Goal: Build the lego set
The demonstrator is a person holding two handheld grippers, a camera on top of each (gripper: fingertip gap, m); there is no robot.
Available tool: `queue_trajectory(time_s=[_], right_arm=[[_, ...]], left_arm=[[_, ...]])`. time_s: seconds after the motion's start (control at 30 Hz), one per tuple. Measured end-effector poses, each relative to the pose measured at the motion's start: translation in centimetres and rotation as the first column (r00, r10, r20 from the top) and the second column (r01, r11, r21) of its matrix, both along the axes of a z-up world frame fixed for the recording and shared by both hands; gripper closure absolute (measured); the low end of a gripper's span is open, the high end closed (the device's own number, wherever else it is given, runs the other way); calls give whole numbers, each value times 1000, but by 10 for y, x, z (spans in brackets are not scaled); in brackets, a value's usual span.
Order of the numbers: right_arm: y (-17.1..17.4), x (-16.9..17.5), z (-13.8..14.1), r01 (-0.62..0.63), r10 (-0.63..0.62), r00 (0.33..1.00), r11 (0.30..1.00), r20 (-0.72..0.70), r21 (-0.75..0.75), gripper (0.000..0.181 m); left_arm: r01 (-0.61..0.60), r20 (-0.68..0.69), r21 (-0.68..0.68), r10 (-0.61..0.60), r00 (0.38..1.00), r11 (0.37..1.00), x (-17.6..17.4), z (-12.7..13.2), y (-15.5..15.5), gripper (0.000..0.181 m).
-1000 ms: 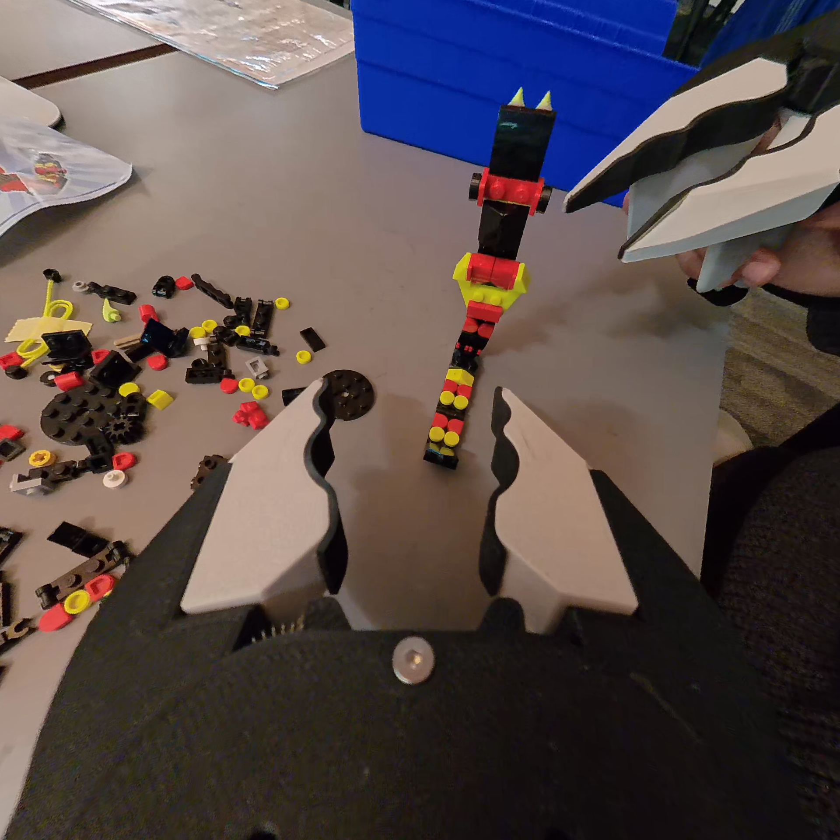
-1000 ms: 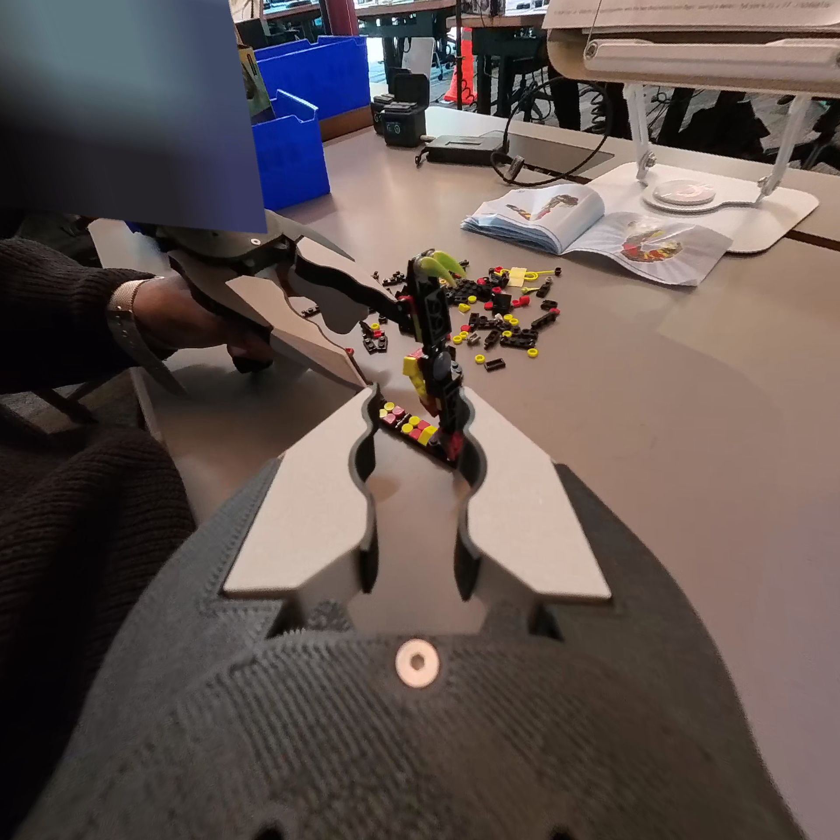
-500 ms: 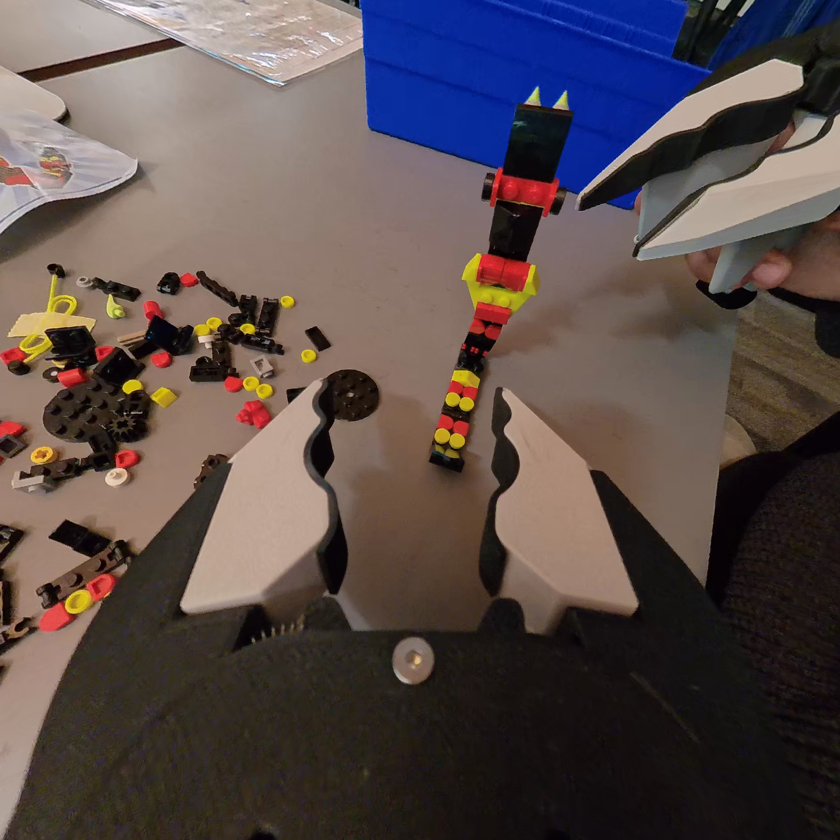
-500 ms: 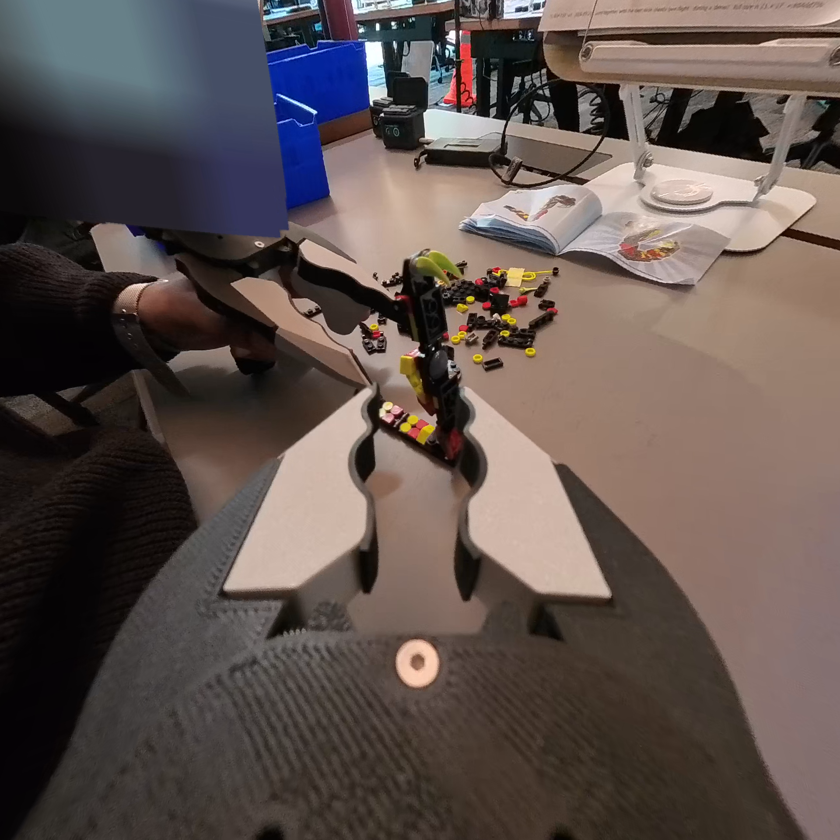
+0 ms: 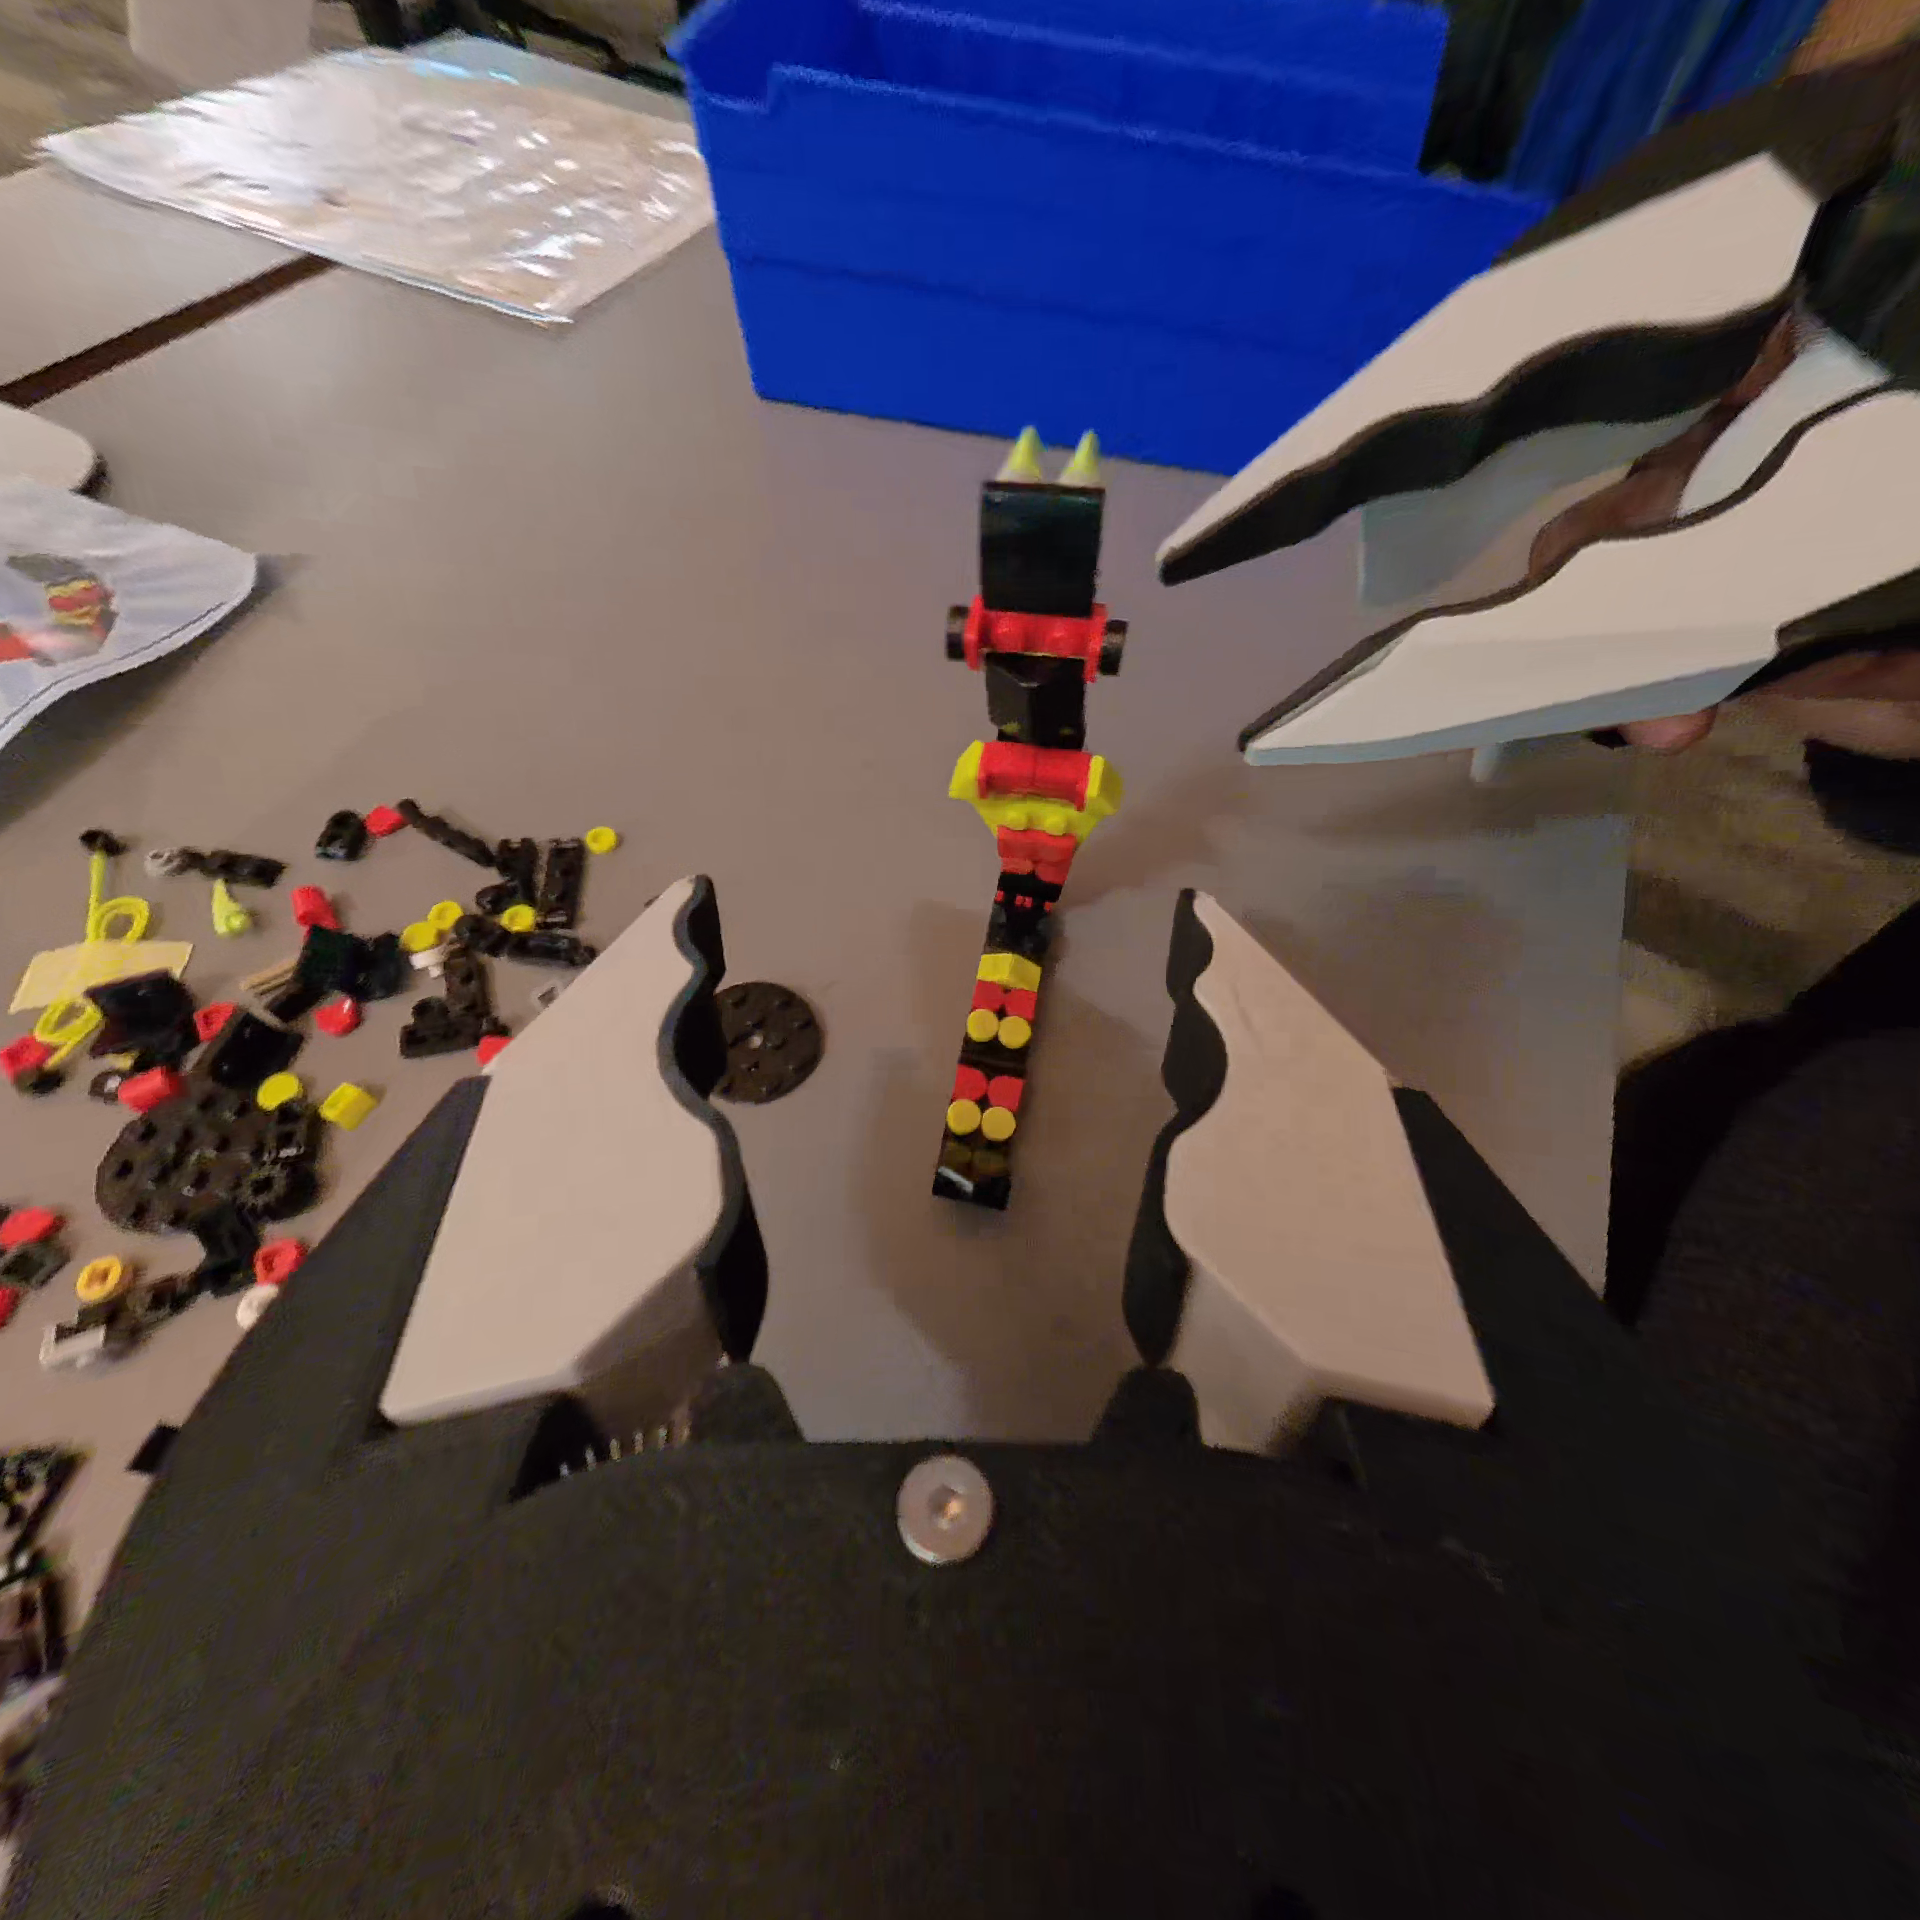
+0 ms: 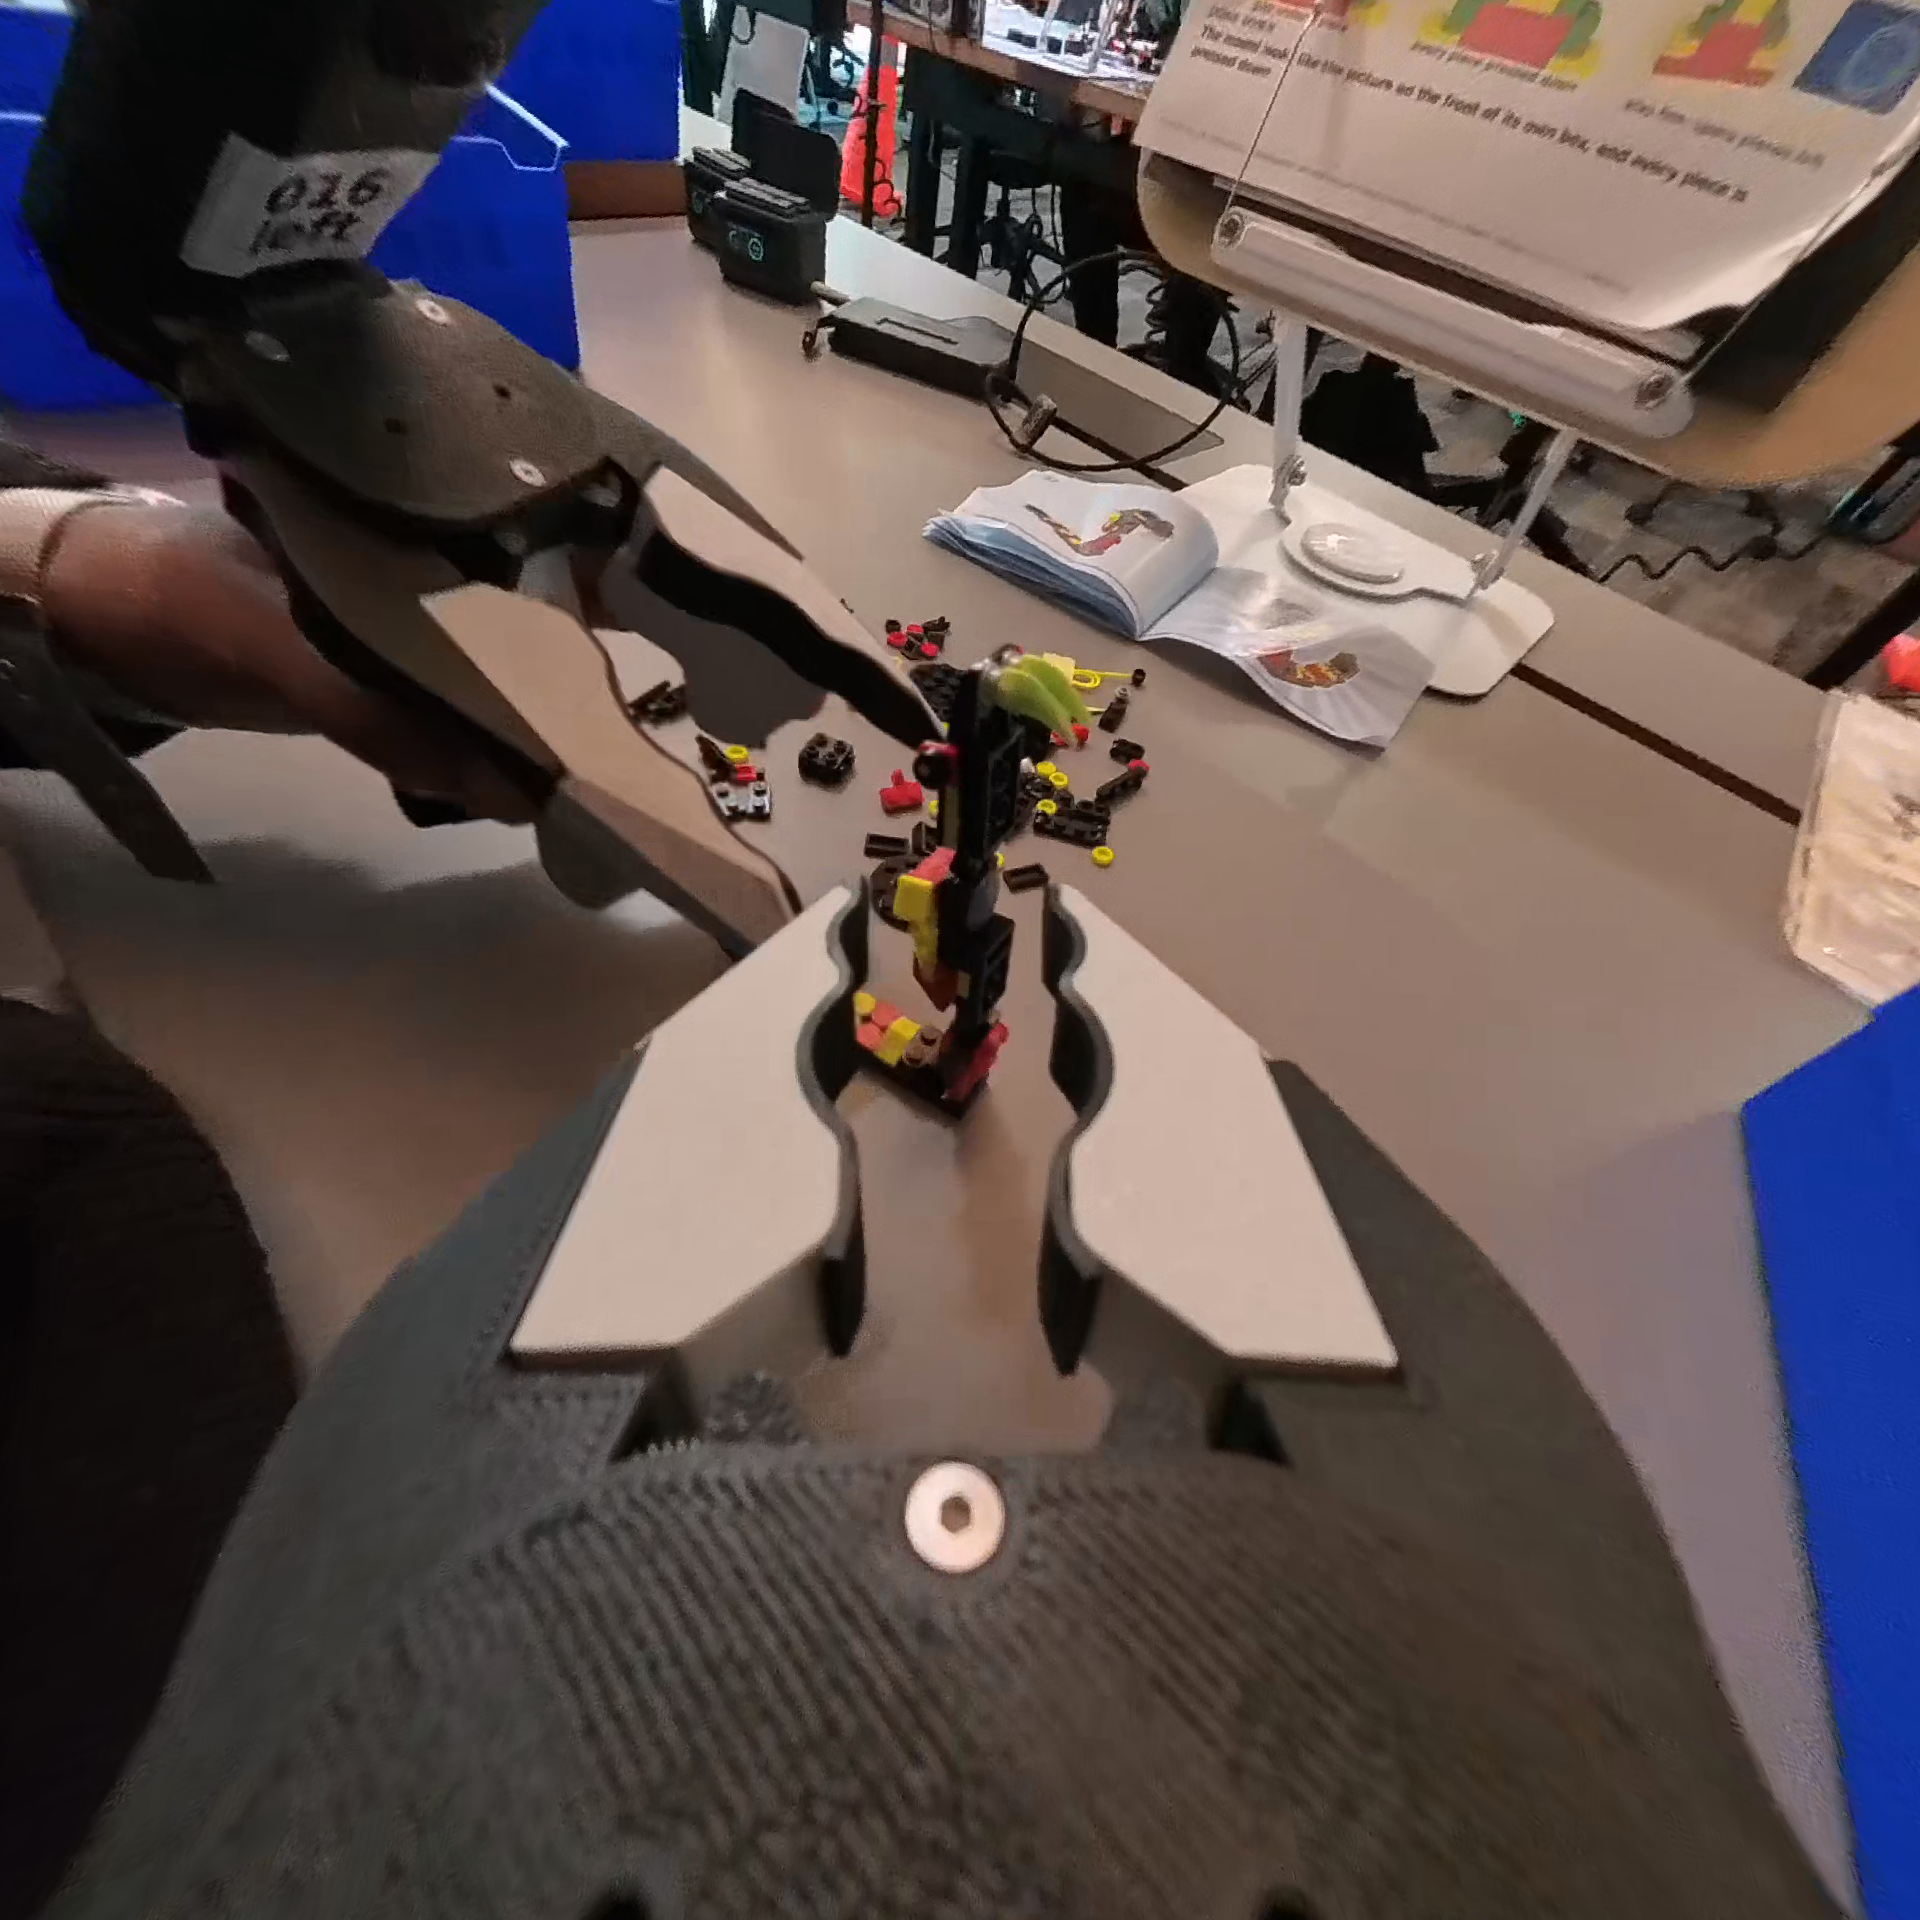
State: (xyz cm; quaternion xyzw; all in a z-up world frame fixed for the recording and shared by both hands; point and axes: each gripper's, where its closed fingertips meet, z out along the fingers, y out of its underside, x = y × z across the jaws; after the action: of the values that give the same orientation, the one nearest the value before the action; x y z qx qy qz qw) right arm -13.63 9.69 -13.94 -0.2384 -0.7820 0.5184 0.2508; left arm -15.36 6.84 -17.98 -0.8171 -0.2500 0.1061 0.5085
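Two empty, parted grippers, left gripper (image 5: 940, 914), right gripper (image 6: 951, 904), flanking upright lego figure (image 5: 1023, 790), loose pieces (image 5: 312, 997) beside.

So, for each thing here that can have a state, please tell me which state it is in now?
Left tongs: open, empty, around the model's tail.
Right tongs: open, empty, around the model's base.
Lego model: standing upright on the table, not gripped.
Loose lego pieces: scattered, unattached.
Instruction booklet: lying open.
Blue bin: open on top.
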Motion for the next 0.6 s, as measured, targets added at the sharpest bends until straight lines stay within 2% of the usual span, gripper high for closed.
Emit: queue_trajectory(time_s=[0.03, 0.1, 0.2, 0.37, 0.47, 0.6], right_arm=[[-2, 1, -2, 1, -1, 1000, 1000, 22, -12, 149], [-5, 0, -3, 16, -13, 998, 999, 62, -43, 148], [-6, -8, 5, 67, -57, 995, 990, 88, -120, 139], [-17, -17, -3, 78, -49, 982, 984, 181, -158, 137], [-21, -21, -4, 77, -48, 982, 985, 181, -154, 139], [-23, -26, -1, 77, -54, 986, 987, 159, -142, 147]], left_arm=[[27, -4, -28, -27, 1000, 999, 1, -3, 4, 97], [74, -28, -74, -76, 997, 995, 2, -7, 10, 111], [113, -58, -90, -118, 991, 990, -1, -7, 16, 114], [172, 44, -27, -171, 984, 985, 1, -10, 29, 117], [174, 79, 30, -176, 981, 984, 1, -6, 35, 124], [157, 77, 52, -161, 984, 986, -3, -3, 35, 148]])
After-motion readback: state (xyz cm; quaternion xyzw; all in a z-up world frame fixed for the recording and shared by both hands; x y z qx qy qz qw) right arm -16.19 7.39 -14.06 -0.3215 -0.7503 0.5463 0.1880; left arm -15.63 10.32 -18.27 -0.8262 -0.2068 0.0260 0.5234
